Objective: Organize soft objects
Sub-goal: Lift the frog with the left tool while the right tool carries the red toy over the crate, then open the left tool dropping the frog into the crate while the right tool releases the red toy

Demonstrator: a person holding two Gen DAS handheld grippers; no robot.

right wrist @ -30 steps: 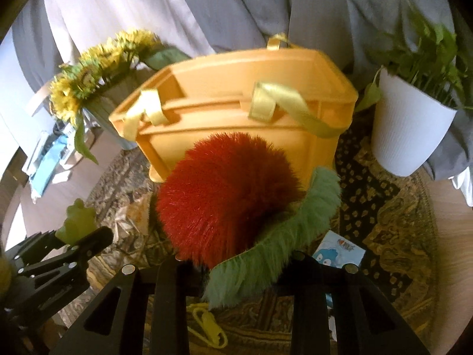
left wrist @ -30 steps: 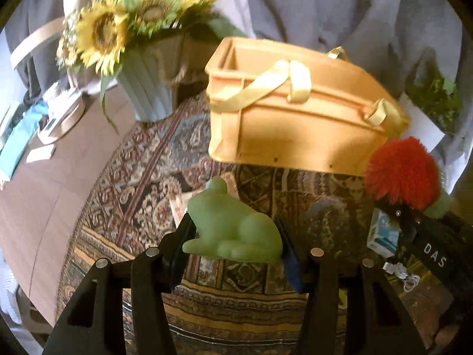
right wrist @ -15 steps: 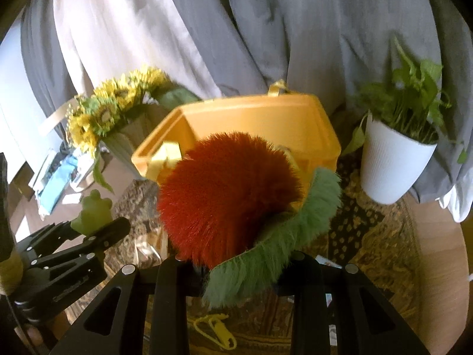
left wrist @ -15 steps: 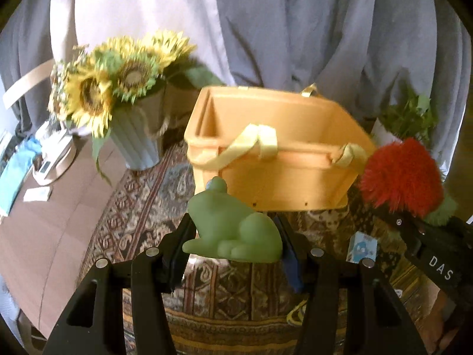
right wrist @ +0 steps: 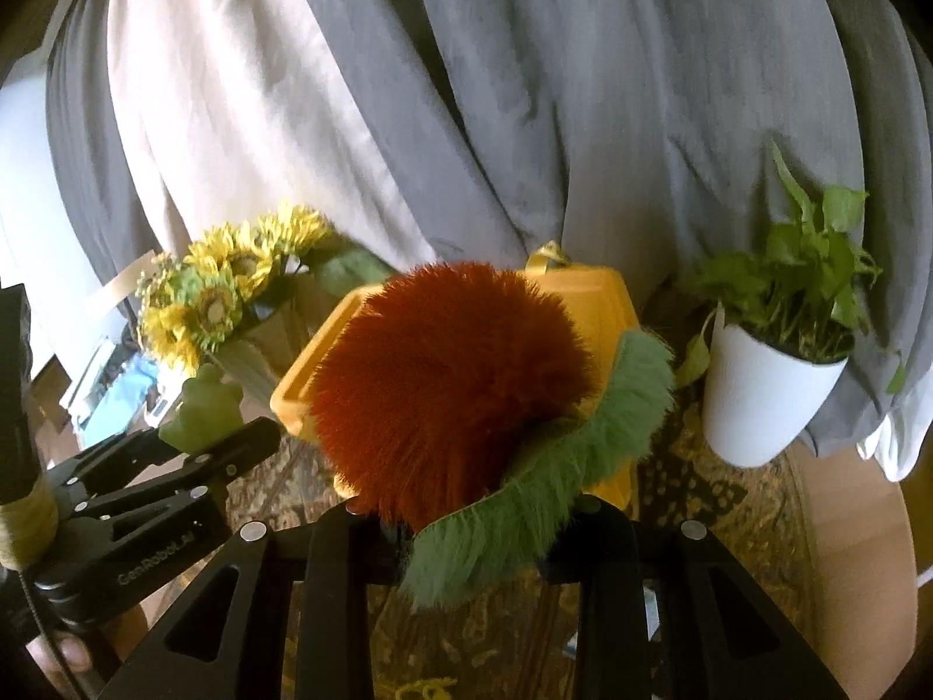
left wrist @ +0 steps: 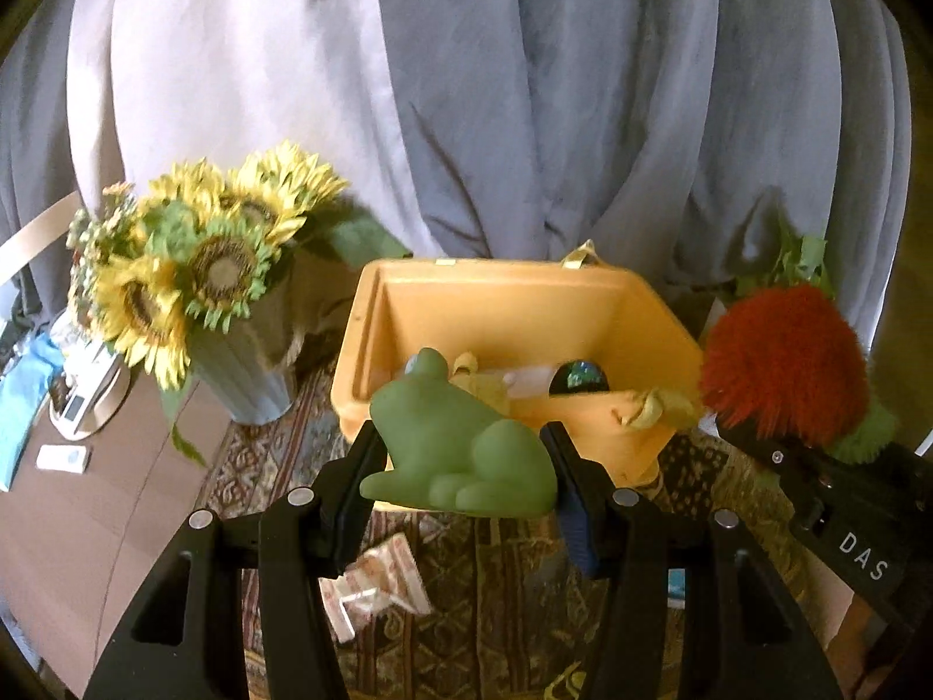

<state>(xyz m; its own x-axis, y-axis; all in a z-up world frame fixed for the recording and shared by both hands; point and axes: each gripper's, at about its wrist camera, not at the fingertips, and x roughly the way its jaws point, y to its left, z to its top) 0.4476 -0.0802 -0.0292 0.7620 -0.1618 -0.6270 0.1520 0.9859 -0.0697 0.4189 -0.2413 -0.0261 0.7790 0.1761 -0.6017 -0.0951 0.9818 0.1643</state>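
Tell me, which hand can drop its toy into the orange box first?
Probably the left. Its fingers hold the green frog right at the orange box front rim, facing the opening. The right gripper's red fluffy toy sits off to the box's side.

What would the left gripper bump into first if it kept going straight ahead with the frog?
Probably the orange basket: its near wall sits right behind the green frog held in the left gripper. Depth is hard to judge, so it might clear the rim and go inside.
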